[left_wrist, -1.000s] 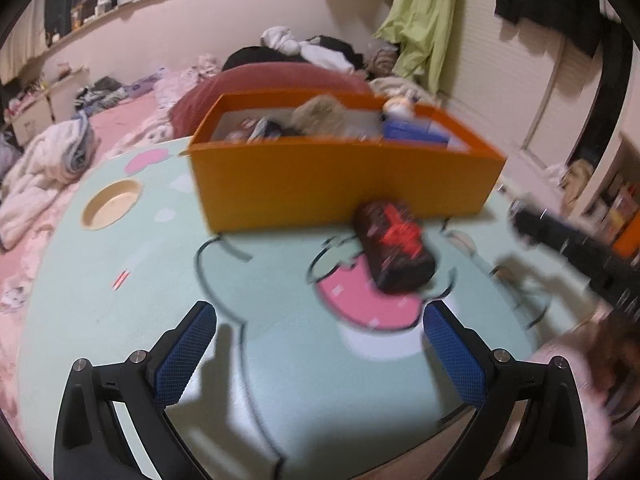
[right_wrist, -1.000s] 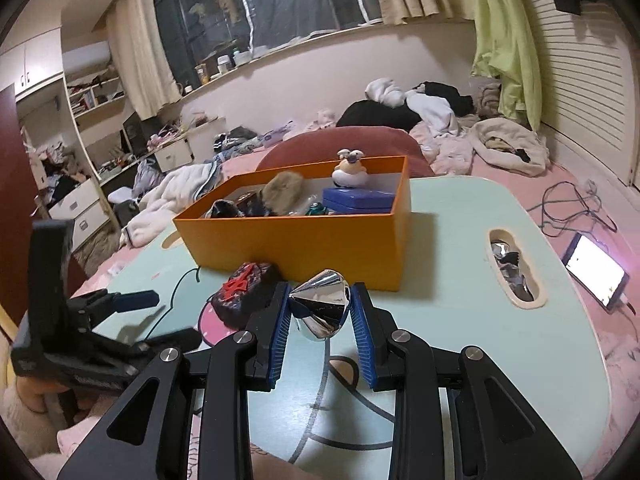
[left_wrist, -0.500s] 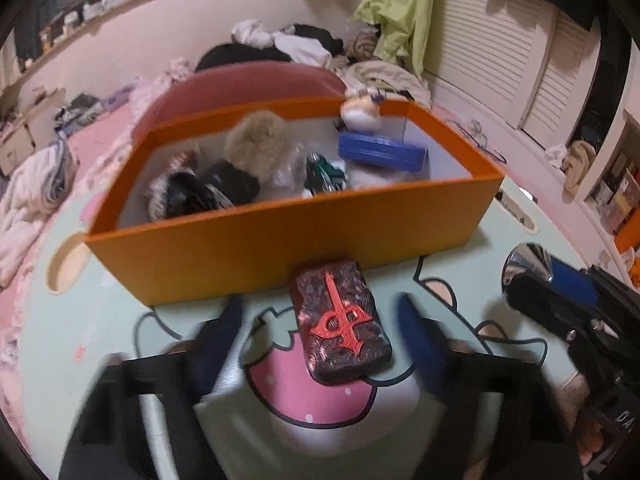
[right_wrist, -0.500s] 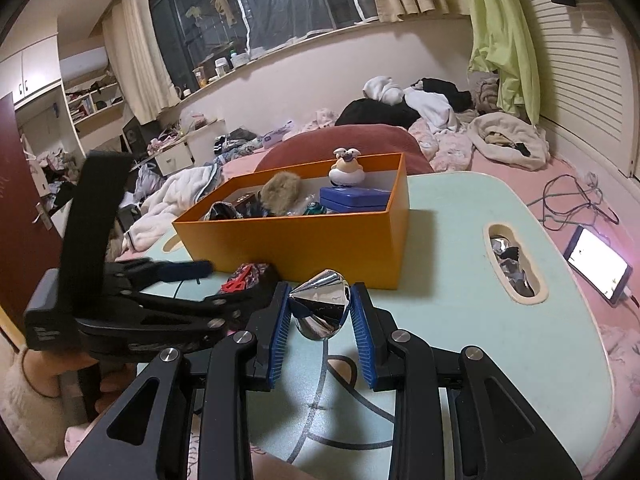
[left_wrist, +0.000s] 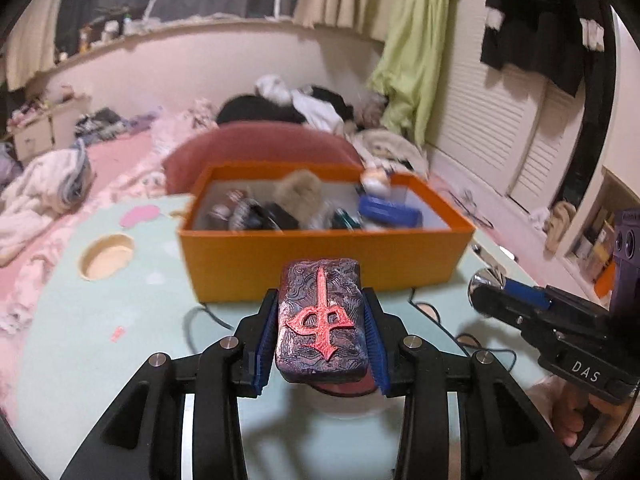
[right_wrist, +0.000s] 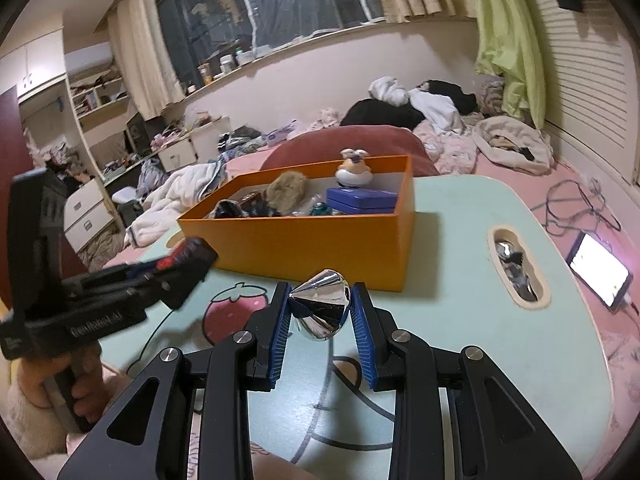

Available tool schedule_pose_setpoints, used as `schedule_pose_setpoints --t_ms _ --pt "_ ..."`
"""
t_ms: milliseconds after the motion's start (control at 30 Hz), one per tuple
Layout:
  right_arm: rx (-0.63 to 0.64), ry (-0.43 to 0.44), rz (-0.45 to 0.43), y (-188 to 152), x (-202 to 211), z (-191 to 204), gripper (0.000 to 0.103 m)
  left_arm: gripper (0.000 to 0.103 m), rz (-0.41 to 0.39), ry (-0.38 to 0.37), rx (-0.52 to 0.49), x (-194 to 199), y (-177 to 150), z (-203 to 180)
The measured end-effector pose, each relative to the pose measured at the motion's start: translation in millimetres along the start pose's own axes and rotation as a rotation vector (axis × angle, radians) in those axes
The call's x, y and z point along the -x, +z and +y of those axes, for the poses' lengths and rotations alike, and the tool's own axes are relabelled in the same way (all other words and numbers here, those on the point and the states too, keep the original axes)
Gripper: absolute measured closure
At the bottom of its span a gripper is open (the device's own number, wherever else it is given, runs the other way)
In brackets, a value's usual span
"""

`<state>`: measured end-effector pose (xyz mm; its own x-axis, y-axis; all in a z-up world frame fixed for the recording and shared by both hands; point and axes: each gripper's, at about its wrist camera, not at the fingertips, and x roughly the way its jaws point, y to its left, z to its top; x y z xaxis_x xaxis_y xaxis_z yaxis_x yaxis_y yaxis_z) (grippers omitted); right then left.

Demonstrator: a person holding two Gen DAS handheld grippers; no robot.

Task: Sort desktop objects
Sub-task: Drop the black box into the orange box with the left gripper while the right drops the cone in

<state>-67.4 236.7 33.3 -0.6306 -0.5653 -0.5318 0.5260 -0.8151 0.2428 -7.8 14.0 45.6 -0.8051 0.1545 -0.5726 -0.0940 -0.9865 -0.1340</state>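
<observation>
The left gripper (left_wrist: 322,328) has now clamped and lifted the dark case (left_wrist: 322,320); the orange box (left_wrist: 320,258) waits at twelve o'clock, while the right gripper (right_wrist: 322,312) keeps squeezing the silver cone (right_wrist: 320,306).

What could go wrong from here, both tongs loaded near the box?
1. The chrome cone is slick and tapered; the right tongs grip only its sides, so it may squirt out.
2. The box is crowded; the dark block in the left tongs may land on the blue case.
3. Both tongs could collide over the box.
</observation>
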Motion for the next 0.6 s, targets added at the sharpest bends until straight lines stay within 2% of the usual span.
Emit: schedule_pose_setpoints --t_ms 167,267,400,433,467,500,567,600 --pt "0.055 0.029 -0.028 29.6 -3.9 16.6 0.072 0.065 -0.046 0.008 -0.009 3.1 31.5 9.4" --pt "0.1 0.005 -0.073 61.0 -12.7 27.7 0.072 0.065 -0.087 0.022 -0.026 -1.4 63.4 12.4" --pt "0.089 -0.015 -0.066 95.0 -40.4 32.0 0.071 0.064 -0.104 0.053 -0.016 -19.8 100.4 21.1" --pt "0.083 -0.035 -0.059 99.6 -50.1 30.9 0.071 0.059 -0.099 0.064 -0.014 -25.5 102.5 23.5" --pt "0.084 -0.056 -0.046 101.2 -58.8 30.0 0.066 0.029 -0.077 0.09 -0.016 -37.4 102.6 26.2" --pt "0.088 -0.086 0.004 100.3 -74.1 28.2 0.061 0.0 -0.046 0.127 -0.016 -49.9 99.1 28.0" --pt "0.079 -0.143 0.11 90.9 -96.8 21.0 0.035 0.0 0.014 0.18 -0.006 -74.1 80.2 33.8" --pt "0.073 -0.16 0.15 83.7 -104.5 17.6 0.035 0.0 0.046 0.172 -0.002 -83.0 71.3 35.8"
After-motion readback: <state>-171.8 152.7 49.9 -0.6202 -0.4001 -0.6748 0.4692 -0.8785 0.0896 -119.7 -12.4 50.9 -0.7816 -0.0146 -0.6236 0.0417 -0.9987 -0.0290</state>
